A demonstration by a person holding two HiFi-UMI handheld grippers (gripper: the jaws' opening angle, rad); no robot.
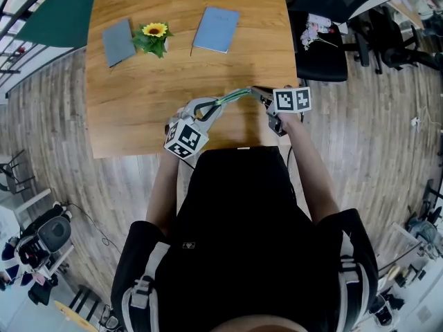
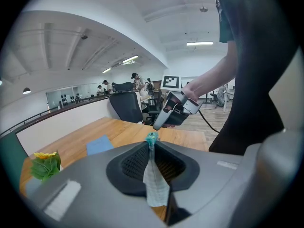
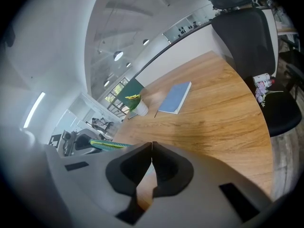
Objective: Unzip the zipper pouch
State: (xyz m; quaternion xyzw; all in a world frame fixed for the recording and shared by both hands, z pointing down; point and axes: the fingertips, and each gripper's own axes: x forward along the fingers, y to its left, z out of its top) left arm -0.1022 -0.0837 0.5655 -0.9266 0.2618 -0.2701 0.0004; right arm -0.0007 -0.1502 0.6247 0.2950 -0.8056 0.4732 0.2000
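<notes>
My left gripper [image 2: 152, 144] is clamped on one end of the zipper pouch [image 2: 154, 184]. A fold of pale fabric sits pinched between its pads, with the teal zipper end poking up just past the tips. In the head view the pouch [image 1: 232, 97] hangs in the air above the near edge of the table [image 1: 138, 102]. Its long axis is stretched from my left gripper [image 1: 208, 109] up and across to my right gripper [image 1: 257, 93].

The right gripper [image 3: 152, 146] has its jaws pressed together. The green zipper strip [image 3: 107, 145] comes in from its left and passes behind the jaw. It may have the slider tab nipped, but I can't make that out. Either way, the unzipping pull has to run along that line, away from my left hand.
</notes>
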